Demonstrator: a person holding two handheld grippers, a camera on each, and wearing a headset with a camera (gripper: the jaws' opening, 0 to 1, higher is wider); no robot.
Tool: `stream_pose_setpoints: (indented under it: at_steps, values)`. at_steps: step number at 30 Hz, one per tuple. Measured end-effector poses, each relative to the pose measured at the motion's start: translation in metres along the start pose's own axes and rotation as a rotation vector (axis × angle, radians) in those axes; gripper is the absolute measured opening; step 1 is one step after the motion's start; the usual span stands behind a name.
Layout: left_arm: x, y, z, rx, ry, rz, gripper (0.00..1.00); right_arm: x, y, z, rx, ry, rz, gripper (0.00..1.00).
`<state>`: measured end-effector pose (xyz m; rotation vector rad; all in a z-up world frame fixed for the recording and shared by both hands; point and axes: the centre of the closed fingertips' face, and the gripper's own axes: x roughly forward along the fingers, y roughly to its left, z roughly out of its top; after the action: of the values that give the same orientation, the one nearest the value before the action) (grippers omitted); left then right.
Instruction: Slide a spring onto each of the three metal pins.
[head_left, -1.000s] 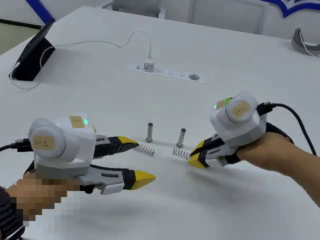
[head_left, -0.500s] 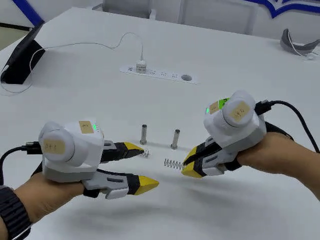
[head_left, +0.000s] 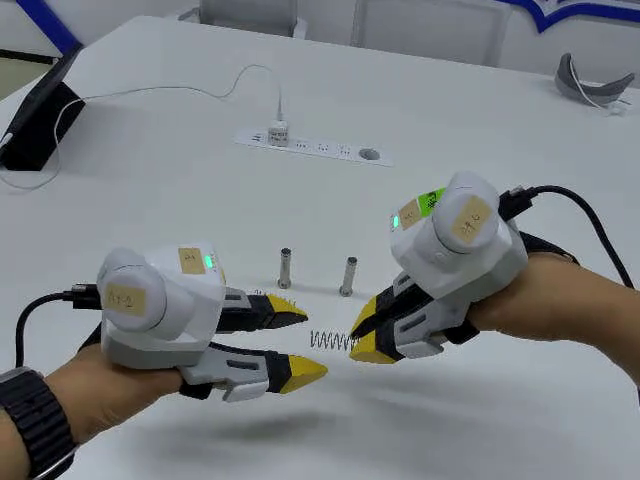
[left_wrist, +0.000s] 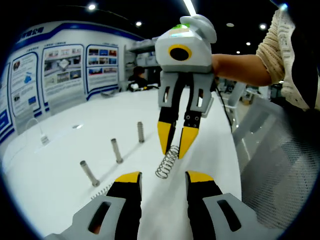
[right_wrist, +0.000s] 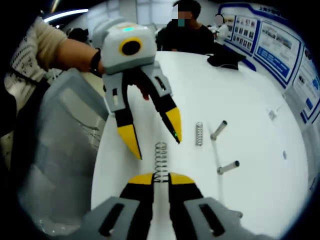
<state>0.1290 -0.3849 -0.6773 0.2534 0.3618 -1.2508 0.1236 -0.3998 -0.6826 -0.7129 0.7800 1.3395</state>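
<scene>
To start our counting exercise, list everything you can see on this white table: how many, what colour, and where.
table: 1, white, under everything
pins: 3, grey metal, upright in a row mid-table
springs: 2, silver, one held in the right jaws, one lying by the pins
power strip: 1, white, behind the pins
plug: 1, white with a white cable, near the strip's left end
black device: 1, far left table edge
left gripper: 1, white, yellow-tipped jaws open, facing the held spring
right gripper: 1, same colours, jaws shut on a spring
hands: 2, one holding each gripper
</scene>
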Motion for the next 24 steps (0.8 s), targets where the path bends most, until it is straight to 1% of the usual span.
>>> stream_pose_setpoints:
  at_steps: [4,8,14,17,20,24]
  values:
    - [0.002,-0.004,0.001,0.025,0.005,-0.012,0.31,-0.001,0.005,0.002,-0.023,0.006,0.014,0.12]
    - [0.003,-0.009,0.002,0.049,0.011,-0.024,0.25,-0.001,0.008,0.003,-0.038,0.014,0.023,0.12]
    - [0.006,-0.017,0.001,0.11,0.035,-0.037,0.16,-0.003,0.013,0.004,-0.061,0.022,0.037,0.12]
    - [0.006,-0.018,0.001,0.131,0.045,-0.034,0.13,-0.004,0.014,0.004,-0.071,0.03,0.043,0.12]
    - [0.006,-0.018,0.001,0.137,0.049,-0.035,0.12,-0.006,0.016,0.005,-0.075,0.031,0.046,0.12]
    - [0.006,-0.019,0.0,0.145,0.06,-0.037,0.12,-0.013,0.019,0.011,-0.08,0.02,0.048,0.12]
